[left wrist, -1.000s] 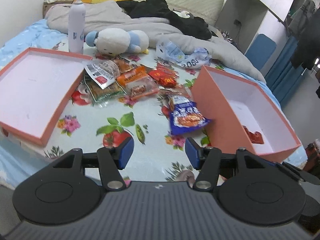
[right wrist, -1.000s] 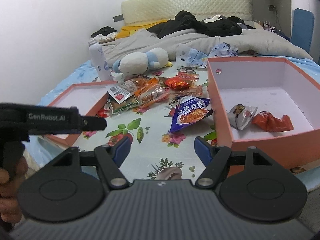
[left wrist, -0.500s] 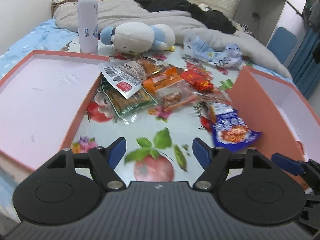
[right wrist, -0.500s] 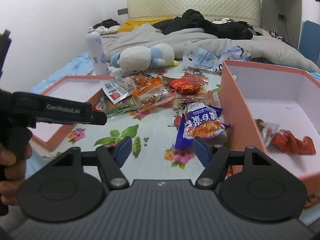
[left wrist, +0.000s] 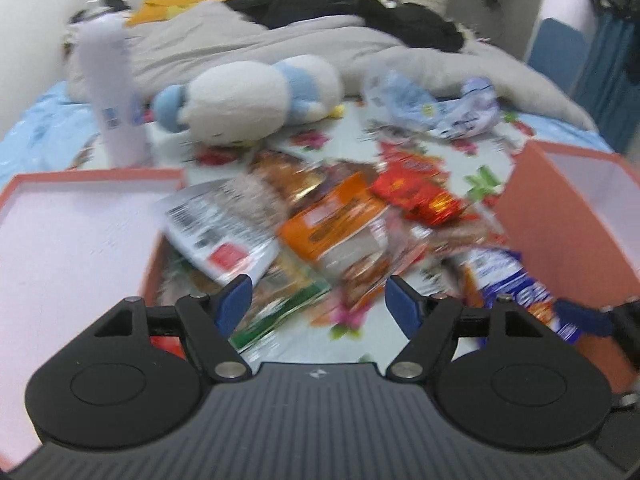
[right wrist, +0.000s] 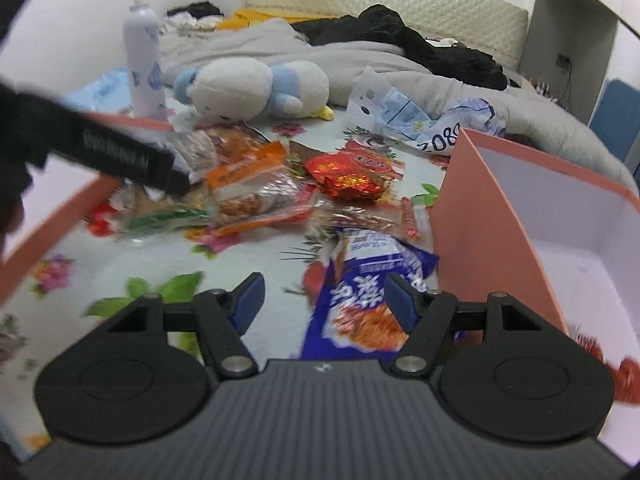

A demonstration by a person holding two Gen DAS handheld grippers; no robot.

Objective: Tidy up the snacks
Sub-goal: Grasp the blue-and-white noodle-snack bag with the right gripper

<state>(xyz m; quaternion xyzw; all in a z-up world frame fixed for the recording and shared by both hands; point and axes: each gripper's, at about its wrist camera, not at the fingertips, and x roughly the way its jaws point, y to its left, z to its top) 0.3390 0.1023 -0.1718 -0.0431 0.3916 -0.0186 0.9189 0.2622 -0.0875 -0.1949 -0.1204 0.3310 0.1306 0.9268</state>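
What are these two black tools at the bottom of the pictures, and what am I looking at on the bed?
There is no robot here. A person holds one two-finger tool in each hand, and a wide-angle camera on each tool looks forward along its blue-tipped fingers. One picture comes from the left tool, the other from the right tool. In the right picture, the dark bar at the left is the left tool seen from the side.

Both tools are open and hold nothing. The left one's jaws have just been opening, with nothing between them.

On the flowered sheet lies a pile of snacks, with a blue packet nearest the right tool. A shallow orange lid sits on the left, a deeper orange box on the right. Behind are a plush toy and a white bottle.
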